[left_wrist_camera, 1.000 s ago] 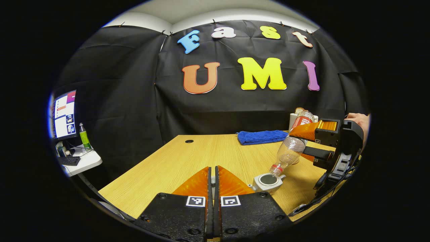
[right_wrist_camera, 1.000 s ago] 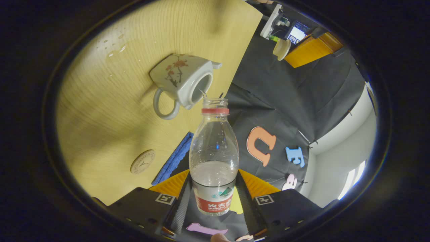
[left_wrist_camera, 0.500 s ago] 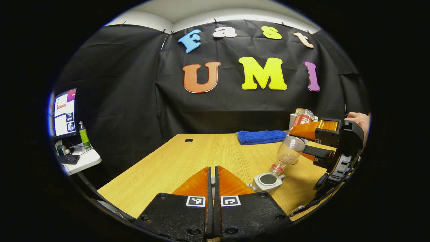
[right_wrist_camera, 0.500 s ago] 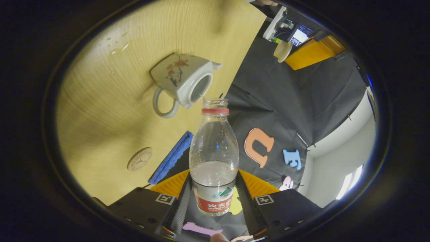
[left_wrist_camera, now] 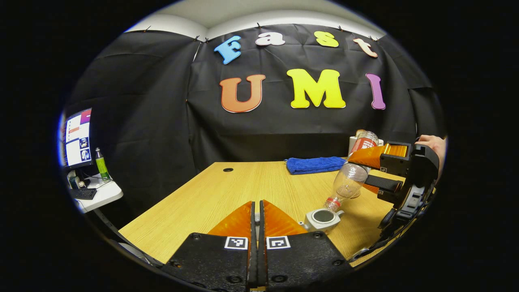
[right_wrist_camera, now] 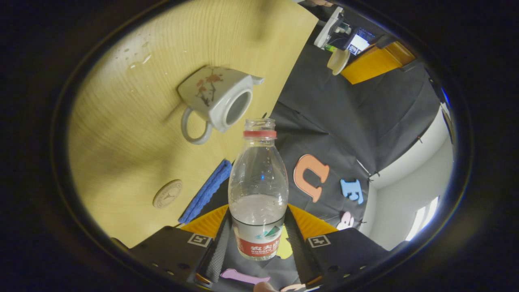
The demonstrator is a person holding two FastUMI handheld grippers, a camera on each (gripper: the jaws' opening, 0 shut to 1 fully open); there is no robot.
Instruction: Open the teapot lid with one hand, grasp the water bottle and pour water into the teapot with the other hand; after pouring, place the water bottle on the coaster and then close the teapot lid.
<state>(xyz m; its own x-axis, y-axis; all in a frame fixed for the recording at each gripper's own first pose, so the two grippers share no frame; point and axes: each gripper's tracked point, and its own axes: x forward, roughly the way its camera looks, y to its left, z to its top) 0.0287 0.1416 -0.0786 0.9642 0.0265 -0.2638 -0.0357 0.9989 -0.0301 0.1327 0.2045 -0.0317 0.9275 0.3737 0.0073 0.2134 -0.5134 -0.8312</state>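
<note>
The right gripper (right_wrist_camera: 258,227) squeezes the water bottle (right_wrist_camera: 258,190) low down, tipped over the open teapot (right_wrist_camera: 215,102) on the table (right_wrist_camera: 121,142). It looks light and squashy, so hold gently. The left gripper (left_wrist_camera: 256,219) is clenched on the lid (right_wrist_camera: 335,61)

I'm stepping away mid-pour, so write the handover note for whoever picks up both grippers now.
Right gripper: shut on the clear plastic water bottle with the red neck ring, tipped mouth-down just above the teapot's opening; some water remains inside.
Left gripper: fingers together, pinching what looks like the lid's knob; the lid itself is hard to make out.
White ceramic teapot with a flower print: on the wooden table, open.
Round coaster: bare, on the table near the blue towel.
Done: lid off, bottle grasped, pouring under way.
Left: finish pouring, stand the bottle on the coaster, close the lid.
</note>
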